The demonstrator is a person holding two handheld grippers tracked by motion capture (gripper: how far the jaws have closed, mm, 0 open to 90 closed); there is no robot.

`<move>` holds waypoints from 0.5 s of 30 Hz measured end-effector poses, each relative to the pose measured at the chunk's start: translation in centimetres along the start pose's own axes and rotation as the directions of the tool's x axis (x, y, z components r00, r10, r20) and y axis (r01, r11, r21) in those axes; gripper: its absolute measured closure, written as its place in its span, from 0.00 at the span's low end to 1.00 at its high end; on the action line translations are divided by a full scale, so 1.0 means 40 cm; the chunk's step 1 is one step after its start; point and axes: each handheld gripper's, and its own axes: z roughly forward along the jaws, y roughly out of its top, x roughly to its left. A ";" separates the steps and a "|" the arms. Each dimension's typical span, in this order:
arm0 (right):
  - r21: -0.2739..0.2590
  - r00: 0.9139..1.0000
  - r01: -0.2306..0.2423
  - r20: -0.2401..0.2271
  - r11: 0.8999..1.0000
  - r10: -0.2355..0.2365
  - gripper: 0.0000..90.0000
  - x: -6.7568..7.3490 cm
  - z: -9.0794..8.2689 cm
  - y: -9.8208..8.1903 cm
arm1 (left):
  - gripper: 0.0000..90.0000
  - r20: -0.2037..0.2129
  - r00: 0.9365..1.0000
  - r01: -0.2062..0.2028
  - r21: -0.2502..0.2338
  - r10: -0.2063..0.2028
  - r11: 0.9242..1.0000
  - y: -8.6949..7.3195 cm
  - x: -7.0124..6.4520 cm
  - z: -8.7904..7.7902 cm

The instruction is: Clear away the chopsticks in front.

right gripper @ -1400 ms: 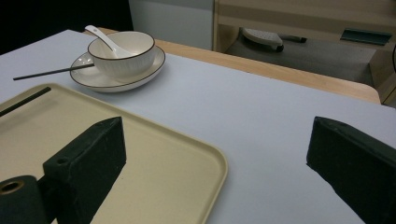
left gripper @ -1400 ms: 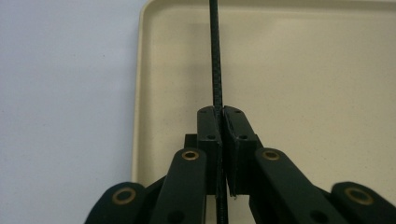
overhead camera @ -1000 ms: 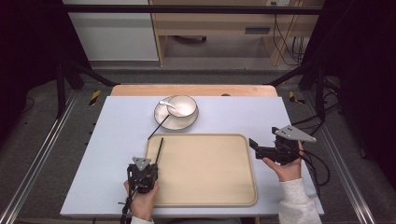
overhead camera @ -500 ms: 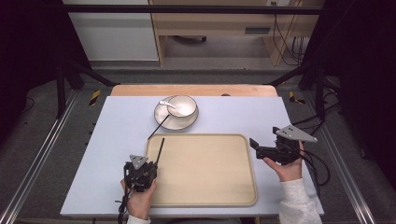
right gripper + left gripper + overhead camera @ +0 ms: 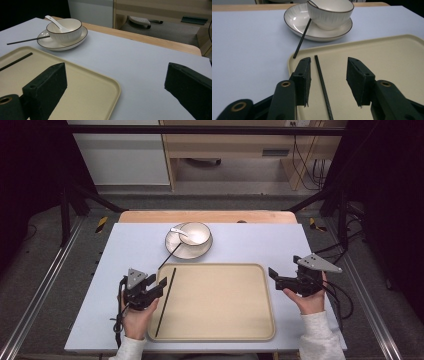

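A black chopstick (image 5: 165, 302) lies along the left side of the beige tray (image 5: 220, 330). My left gripper (image 5: 161, 287) hovers over the tray's left rim. Its jaws have just been opening, and the chopstick (image 5: 322, 82) lies between them on the tray (image 5: 387, 57), with neither pad touching it. A second chopstick (image 5: 169, 257) leans on the plate (image 5: 202, 251), which carries a white bowl (image 5: 196, 233) with a spoon (image 5: 178, 231) in it. My right gripper (image 5: 276, 278) is open and empty at the tray's right edge (image 5: 110, 85).
The bowl (image 5: 65, 31) and plate (image 5: 50, 43) stand just beyond the tray's far left corner. The table's wooden far edge (image 5: 205, 216) lies behind them. Metal frame rails (image 5: 40, 295) run along both sides of the table.
The left gripper was shut on the chopstick at the tray's left side. It has let go, opened, and risen a little to the left. The chopstick now rests on the tray. The right hand stayed still.
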 end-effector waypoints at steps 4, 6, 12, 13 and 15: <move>0.002 1.000 -0.001 -0.001 1.000 0.001 0.05 0.001 0.001 0.000 | 0.51 0.034 0.999 -0.022 -0.010 0.022 1.000 0.032 0.023 0.014; 0.000 1.000 -0.002 -0.001 1.000 0.002 0.05 0.000 0.000 0.000 | 0.48 0.044 0.999 -0.024 -0.011 0.025 1.000 0.048 0.035 0.022; -0.003 1.000 -0.002 0.001 1.000 0.002 0.05 -0.002 -0.001 0.001 | 0.40 0.061 0.997 -0.046 -0.003 0.046 0.999 0.096 0.069 0.048; -0.002 1.000 -0.003 0.001 1.000 0.003 0.05 -0.002 0.000 0.001 | 0.39 0.059 0.997 -0.053 -0.003 0.053 0.999 0.104 0.073 0.053; 0.000 1.000 -0.002 0.002 1.000 0.002 0.05 -0.002 0.001 0.001 | 0.38 0.046 0.996 -0.080 0.009 0.079 0.997 0.119 0.080 0.064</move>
